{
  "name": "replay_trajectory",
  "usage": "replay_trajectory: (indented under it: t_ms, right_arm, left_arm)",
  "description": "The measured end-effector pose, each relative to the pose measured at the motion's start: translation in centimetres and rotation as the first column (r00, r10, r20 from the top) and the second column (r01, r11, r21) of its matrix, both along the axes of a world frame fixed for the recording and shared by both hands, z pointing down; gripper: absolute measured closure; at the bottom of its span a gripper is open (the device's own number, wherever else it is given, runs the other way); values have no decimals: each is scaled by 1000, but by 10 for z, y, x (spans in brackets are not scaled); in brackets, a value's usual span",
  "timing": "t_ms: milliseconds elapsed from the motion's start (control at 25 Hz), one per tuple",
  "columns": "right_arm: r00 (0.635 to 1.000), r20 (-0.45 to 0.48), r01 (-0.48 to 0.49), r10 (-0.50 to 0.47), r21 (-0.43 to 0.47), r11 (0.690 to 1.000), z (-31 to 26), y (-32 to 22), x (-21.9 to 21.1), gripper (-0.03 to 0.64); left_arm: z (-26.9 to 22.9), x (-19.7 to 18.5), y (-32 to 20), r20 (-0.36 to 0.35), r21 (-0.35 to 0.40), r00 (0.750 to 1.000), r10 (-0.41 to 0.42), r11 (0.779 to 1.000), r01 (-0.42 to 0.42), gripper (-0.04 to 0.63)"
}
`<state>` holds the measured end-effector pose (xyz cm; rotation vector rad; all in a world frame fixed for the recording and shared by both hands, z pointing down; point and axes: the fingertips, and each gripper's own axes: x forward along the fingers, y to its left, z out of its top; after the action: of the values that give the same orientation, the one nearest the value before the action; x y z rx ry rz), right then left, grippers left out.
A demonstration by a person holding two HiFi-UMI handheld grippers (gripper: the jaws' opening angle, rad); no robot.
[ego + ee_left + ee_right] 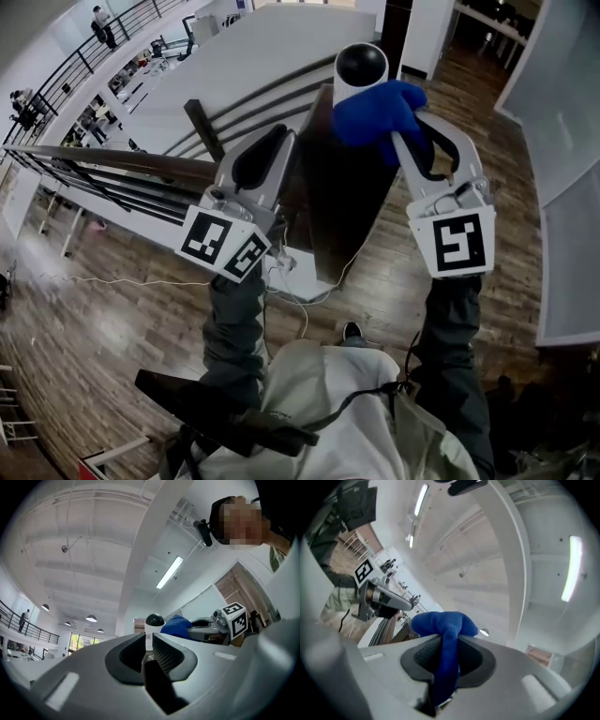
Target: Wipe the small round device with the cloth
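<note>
Head cam down, L+R cams face up, all 3 share cloth (pixel 380 108)

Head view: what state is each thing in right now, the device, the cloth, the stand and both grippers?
Small round device: upright on top of the dark stand, black dome up, cloth against its lower side.
Blue cloth: bunched, clamped in the right gripper.
Dark stand: standing, apparently held near its top.
Left gripper: shut, apparently on the dark stand.
Right gripper: shut on the blue cloth.
</note>
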<state>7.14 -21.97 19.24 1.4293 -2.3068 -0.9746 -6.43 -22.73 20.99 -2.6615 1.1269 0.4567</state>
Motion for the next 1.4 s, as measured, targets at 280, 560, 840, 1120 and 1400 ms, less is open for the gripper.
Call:
replay_trajectory:
  t_ms: [280, 560, 840, 1120, 1400]
  right_arm:
    - [922, 383, 62, -59, 4, 998, 12, 51, 35, 543]
    - [917, 395, 79, -47, -66, 995, 52, 58, 11, 543]
    - [917, 395, 99, -52, -98, 990, 73, 57, 3, 543]
    - [918, 386, 129, -98, -57, 990, 66, 62, -1, 543]
    - [922, 364, 159, -133, -41, 986, 61, 65, -3, 543]
  left_arm:
    - [12, 5, 22, -26, -3, 1000, 12, 1000, -12, 563]
    - [31, 11, 32, -58, -52, 998, -4, 999, 1, 578]
    - [44, 12, 35, -66, -80, 997, -42, 996, 37, 589]
    - [49, 16, 38, -54, -96, 997, -56, 994, 51, 589]
    - [50, 24, 41, -42, -103, 997, -60, 993, 56, 589]
